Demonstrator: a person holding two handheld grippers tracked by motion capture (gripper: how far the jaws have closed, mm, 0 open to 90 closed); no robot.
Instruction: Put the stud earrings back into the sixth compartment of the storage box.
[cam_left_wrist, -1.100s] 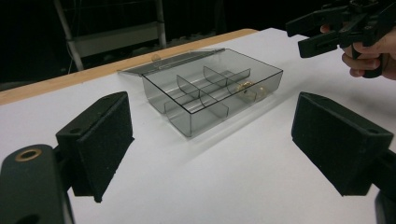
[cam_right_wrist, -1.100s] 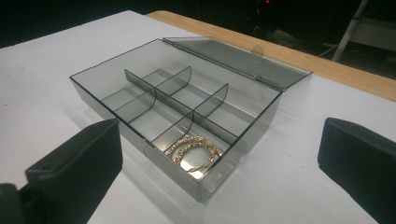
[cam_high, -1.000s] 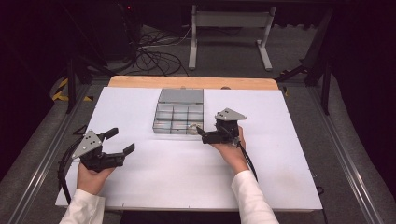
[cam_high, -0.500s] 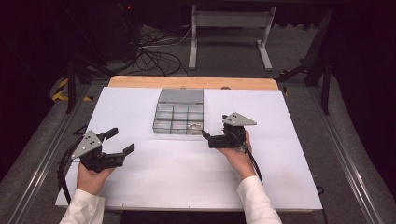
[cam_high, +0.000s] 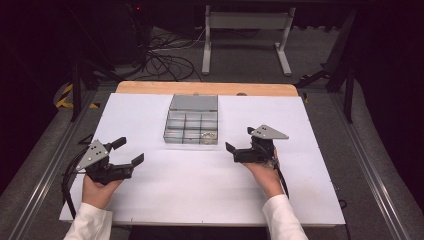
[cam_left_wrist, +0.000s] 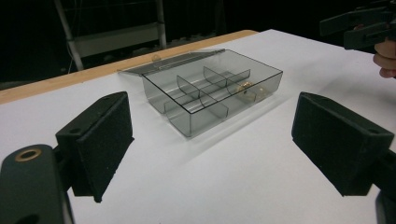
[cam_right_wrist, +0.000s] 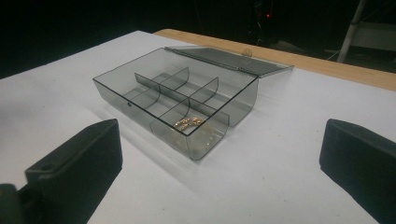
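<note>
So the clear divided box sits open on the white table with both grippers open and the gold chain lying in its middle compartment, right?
Not quite. The gold chain lies in a corner compartment of the box, the near one on the right gripper's side, as the right gripper view shows. The box is open, and the left gripper is open too.

High view: above the person's side, facing forward and down on the whole table (cam_high: 150, 200).
Left gripper view: low, close to the tabletop, facing the compartment box (cam_left_wrist: 210, 93) at centre frame.
Right gripper view: low, perhaps slightly nearer.
Shared: the box (cam_right_wrist: 182, 100).
</note>
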